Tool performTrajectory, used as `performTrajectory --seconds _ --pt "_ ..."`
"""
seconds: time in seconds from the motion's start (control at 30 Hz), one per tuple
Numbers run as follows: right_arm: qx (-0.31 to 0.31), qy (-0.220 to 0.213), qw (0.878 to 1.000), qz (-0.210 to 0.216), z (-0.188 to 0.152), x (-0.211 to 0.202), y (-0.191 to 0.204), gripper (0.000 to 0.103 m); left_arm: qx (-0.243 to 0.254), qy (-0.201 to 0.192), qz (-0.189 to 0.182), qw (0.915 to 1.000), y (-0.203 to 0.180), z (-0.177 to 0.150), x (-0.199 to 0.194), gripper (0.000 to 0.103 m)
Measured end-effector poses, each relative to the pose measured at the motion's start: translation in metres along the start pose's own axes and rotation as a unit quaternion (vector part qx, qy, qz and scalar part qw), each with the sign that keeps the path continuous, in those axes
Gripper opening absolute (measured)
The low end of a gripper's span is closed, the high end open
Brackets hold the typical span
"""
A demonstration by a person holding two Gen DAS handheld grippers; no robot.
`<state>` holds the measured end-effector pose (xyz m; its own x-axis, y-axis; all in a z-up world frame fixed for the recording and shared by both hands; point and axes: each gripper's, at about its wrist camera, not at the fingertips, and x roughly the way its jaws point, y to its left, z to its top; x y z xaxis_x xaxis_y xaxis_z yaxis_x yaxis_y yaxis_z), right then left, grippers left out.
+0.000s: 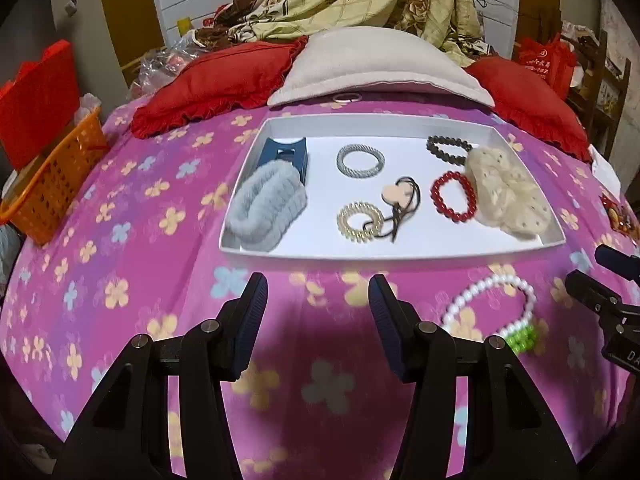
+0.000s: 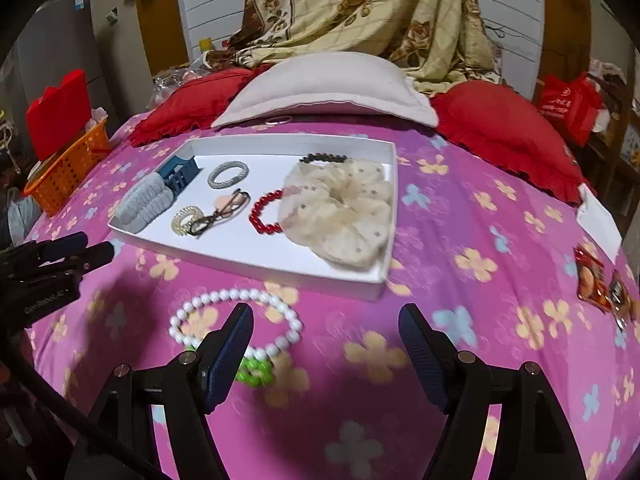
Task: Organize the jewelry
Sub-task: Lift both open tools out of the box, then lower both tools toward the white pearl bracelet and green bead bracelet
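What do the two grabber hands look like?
Both match. The left gripper and right gripper each have two flat fingers with dark blue ribbed pads, set on black, angular plastic arms joined by round silver pins. Small pale lettering marks the black bodies, too blurred to read.
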<state>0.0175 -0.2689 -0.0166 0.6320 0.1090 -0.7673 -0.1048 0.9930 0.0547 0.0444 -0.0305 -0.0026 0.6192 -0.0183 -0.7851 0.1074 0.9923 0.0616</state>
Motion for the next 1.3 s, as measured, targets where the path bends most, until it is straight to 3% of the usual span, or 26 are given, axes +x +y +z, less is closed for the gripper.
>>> performTrajectory --seconds 0.23,0.47,1.07,1.3 --pt "0.015 0.014 1.0 0.011 -0.02 -0.007 -0.014 0.073 -0.002 0.013 -0.036 0.9992 -0.004 -0.016 -0.011 0.052" --pt "0.027 0.024 0.999 0.018 -0.035 -0.009 -0.015 0.073 0.007 0.02 -0.048 0.9986 -0.016 -0.028 -0.016 0.052" --pt "0.0 0.034 0.999 0.019 -0.033 0.005 0.015 0.073 -0.014 0.035 -0.065 0.9971 -0.013 -0.035 -0.011 0.052" --pt "-0.024 0.045 0.999 0.0 -0.03 0.025 0.029 0.073 -0.022 0.042 -0.07 0.9964 -0.01 -0.037 -0.006 0.052"
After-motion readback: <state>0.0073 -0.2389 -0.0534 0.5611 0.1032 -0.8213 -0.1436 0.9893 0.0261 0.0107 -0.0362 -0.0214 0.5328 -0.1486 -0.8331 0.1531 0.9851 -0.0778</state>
